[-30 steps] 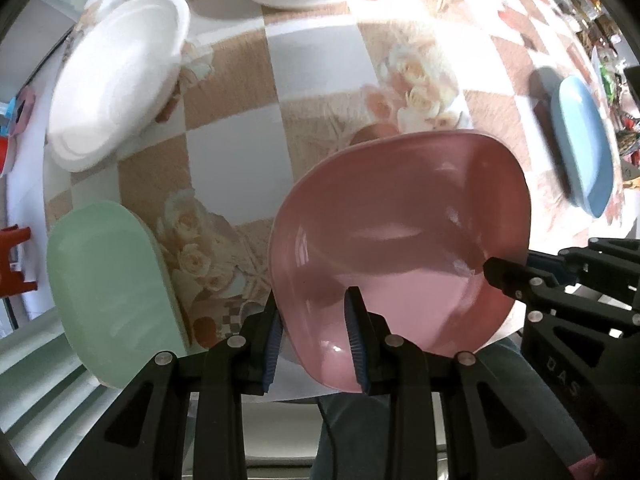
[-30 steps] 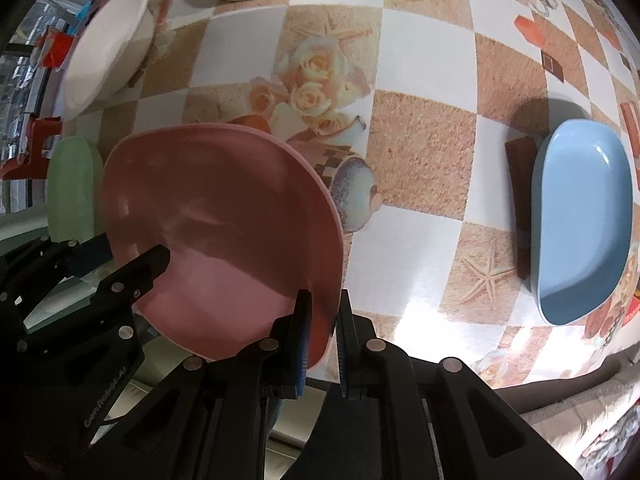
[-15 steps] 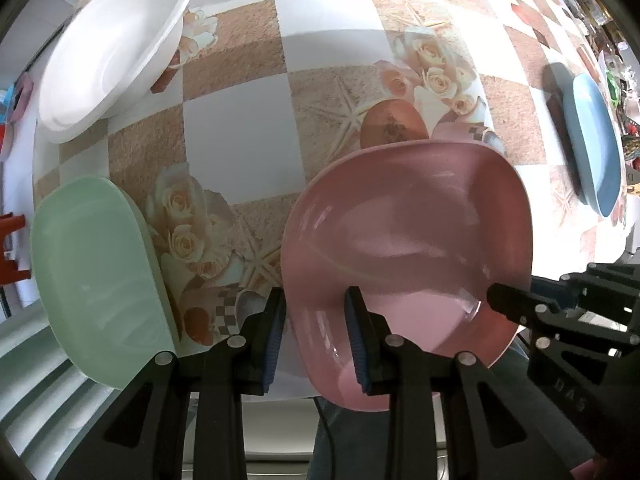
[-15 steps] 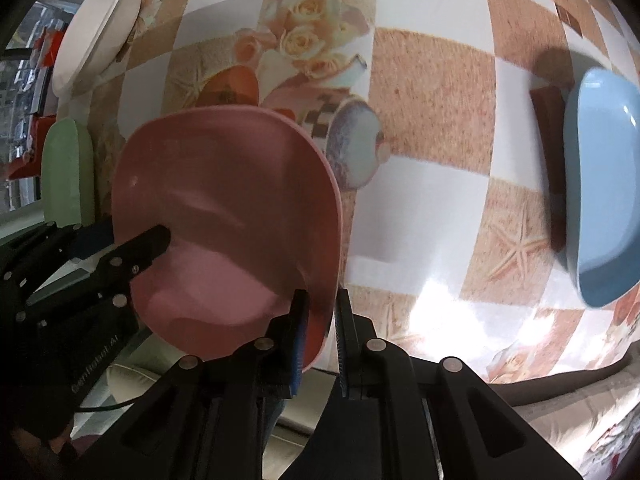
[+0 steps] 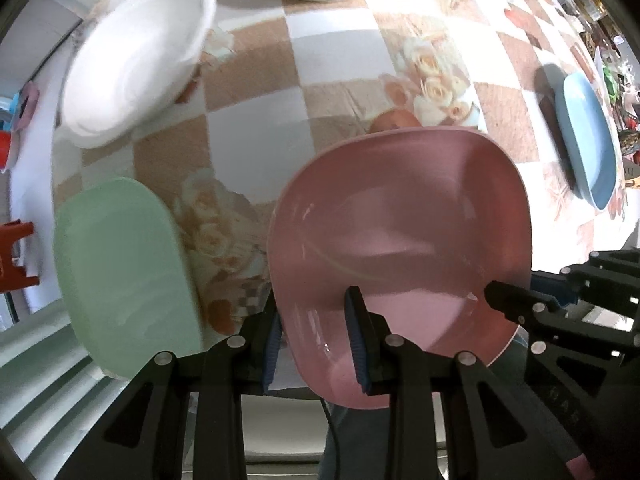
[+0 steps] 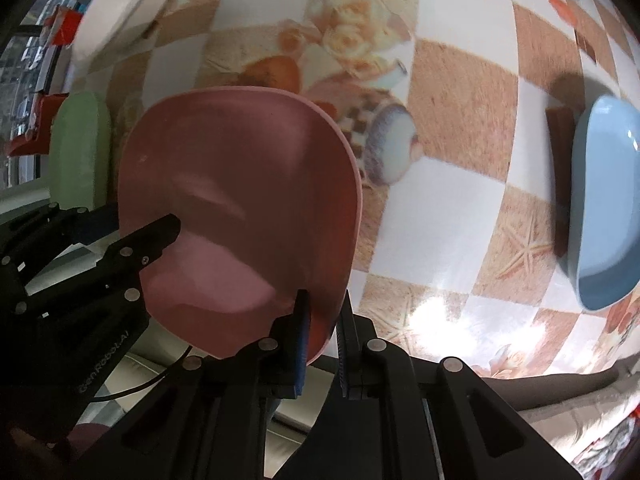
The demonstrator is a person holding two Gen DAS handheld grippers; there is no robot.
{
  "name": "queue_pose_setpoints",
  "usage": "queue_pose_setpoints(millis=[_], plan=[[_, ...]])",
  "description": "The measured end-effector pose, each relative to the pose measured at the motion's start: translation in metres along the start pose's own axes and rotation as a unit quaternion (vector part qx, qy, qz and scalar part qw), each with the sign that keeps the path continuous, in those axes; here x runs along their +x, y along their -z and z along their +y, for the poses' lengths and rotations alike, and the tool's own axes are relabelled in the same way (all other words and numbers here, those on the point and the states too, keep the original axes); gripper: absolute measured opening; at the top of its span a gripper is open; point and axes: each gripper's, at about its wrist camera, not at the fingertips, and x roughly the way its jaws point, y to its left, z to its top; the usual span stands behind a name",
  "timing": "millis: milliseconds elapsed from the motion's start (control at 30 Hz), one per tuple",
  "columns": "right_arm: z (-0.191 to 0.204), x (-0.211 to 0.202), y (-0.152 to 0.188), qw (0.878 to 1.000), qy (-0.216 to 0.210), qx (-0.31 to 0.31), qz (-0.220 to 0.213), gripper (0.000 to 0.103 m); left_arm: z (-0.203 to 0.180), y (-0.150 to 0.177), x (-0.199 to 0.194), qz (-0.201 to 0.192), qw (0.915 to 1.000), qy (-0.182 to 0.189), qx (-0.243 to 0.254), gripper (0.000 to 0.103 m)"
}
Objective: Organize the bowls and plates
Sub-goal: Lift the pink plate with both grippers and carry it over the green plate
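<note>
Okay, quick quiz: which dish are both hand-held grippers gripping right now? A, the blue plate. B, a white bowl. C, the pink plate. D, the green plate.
C: the left hand-held gripper and the right hand-held gripper each pinch the rim of the pink plate; the green plate, blue plate and white bowl lie untouched on the table.

Both grippers were clamped on the pink plate's (image 5: 400,232) near rim: left gripper (image 5: 316,320) at one corner, right gripper (image 6: 324,320) at the other.

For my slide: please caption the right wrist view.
Both grippers clamp the pink plate above the tablecloth.
</note>
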Motion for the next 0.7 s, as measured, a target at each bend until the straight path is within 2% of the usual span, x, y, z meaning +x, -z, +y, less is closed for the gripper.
queue_pose_setpoints(millis=[500, 700], plan=[[0.022, -0.043, -0.025, 0.999, -0.004, -0.021, -0.027, 0.014, 0.044, 0.01, -0.036, -0.036, 0.9987, 0.0, -0.036, 0.033], [0.033, -0.042, -0.025, 0.999, -0.005, -0.031, -0.035, 0.014, 0.065, 0.017, -0.042, -0.044, 0.9974, -0.002, -0.057, 0.033]])
